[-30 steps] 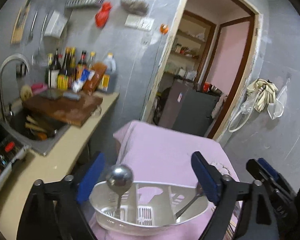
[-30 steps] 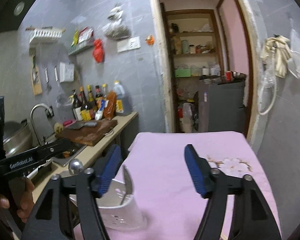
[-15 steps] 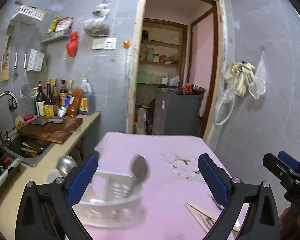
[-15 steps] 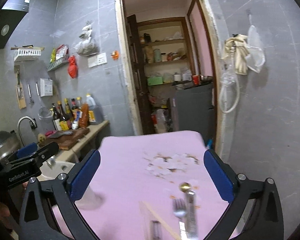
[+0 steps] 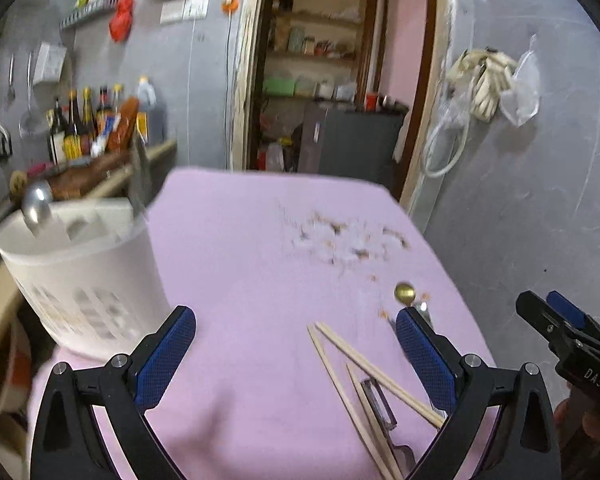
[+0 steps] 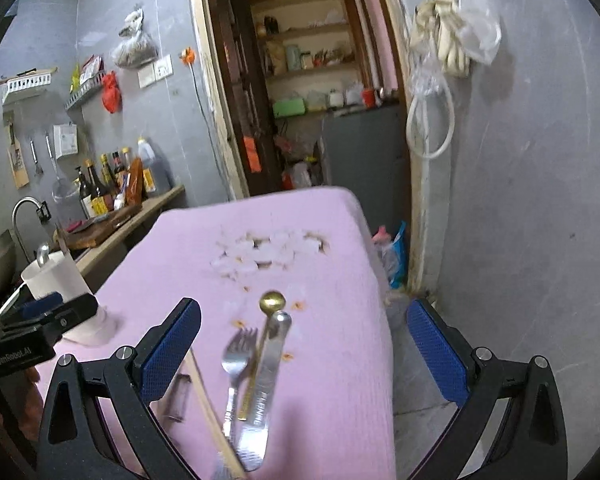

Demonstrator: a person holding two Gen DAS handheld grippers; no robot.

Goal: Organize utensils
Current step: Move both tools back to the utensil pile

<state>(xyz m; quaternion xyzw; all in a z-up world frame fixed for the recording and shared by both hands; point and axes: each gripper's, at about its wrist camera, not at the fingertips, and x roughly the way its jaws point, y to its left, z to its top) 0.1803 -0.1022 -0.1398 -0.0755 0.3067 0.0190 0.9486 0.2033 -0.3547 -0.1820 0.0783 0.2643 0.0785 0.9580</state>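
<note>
Attention has been swung off the white utensil holder [image 5: 80, 280] and onto the loose cutlery, and within the last second the jaws of both grippers have been opening. Both now stand spread wide with nothing between them: the left gripper [image 5: 292, 354] over bare pink cloth [image 5: 240, 260], the right gripper [image 6: 300, 346] over the pile. A fresh pick is judged to be the step in hand.

Nearest the right gripper a fork [image 6: 236, 356], a steel knife [image 6: 266, 380] and a gold spoon [image 6: 271, 302] are laid side by side, overlapping (a single piece may be hard to lift cleanly). Chopsticks [image 5: 352, 364] cross beside a metal peeler [image 5: 380, 404] just to their left. Farther off, the holder stands at the table's left edge, well apart from the pile, a ladle [image 5: 36, 204] already upright in it. Pale crumbs [image 6: 268, 252] are scattered mid-table beyond; the route across is otherwise unobstructed.
</note>
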